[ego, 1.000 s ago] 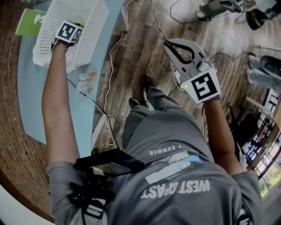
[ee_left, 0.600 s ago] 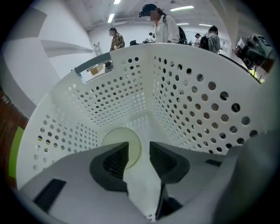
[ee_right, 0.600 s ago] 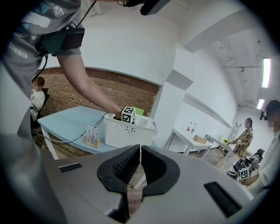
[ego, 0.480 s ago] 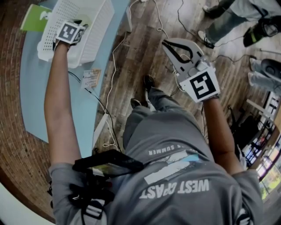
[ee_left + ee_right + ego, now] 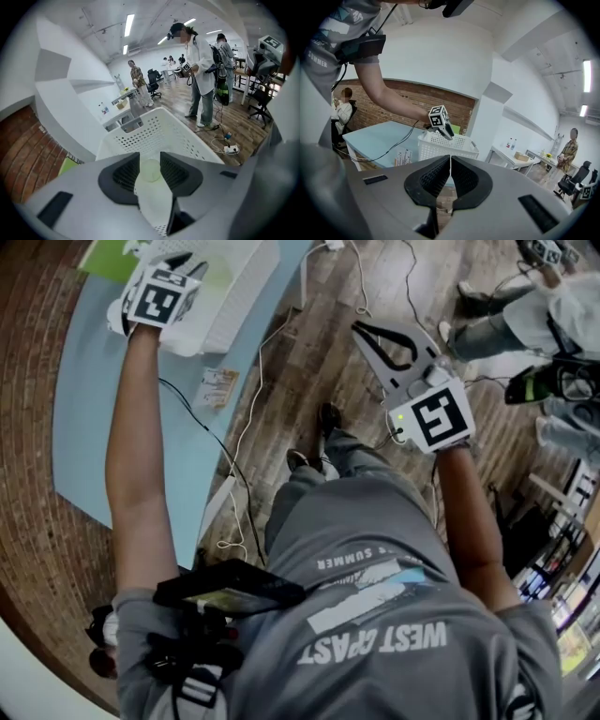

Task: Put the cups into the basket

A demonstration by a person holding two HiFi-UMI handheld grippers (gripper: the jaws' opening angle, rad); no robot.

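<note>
- White plastic pierced with rows of small round holes forms the basket (image 5: pixel 154 129), a rectangular tub with a smooth rolled rim. It stands on the pale blue surface (image 5: pixel 103 409).
- Compared with a second ago, the left gripper (image 5: pixel 150 155) has come up out of the basket. Its marker cube (image 5: pixel 161 298) sat low inside the tub then and now hangs above the rim.
- Its jaws have just been opening and now stand well apart. The cup (image 5: pixel 151 171) shows in the gap between them but lies lower, down in the basket, and neither of the ribbed black pads (image 5: pixel 124 173) touches it.
- The cup is pale green and smooth, and the one end that shows clearly is a round disc. Its long axis appears to run along the line of the jaws, but I cannot tell which end is the mouth.
- The right gripper (image 5: pixel 449 159) is unchanged from the earlier pictures. Its jaws are pressed together with nothing between them, the pads meet in a thin seam, and it is held out over the wooden plank floor (image 5: pixel 309 362), well apart from the basket.
- In the right gripper view, the left gripper tilts nose-down over the basket.
- A thin black cable (image 5: pixel 202 442) trails across the surface, and a small printed card (image 5: pixel 217 388) lies just beside the basket.
</note>
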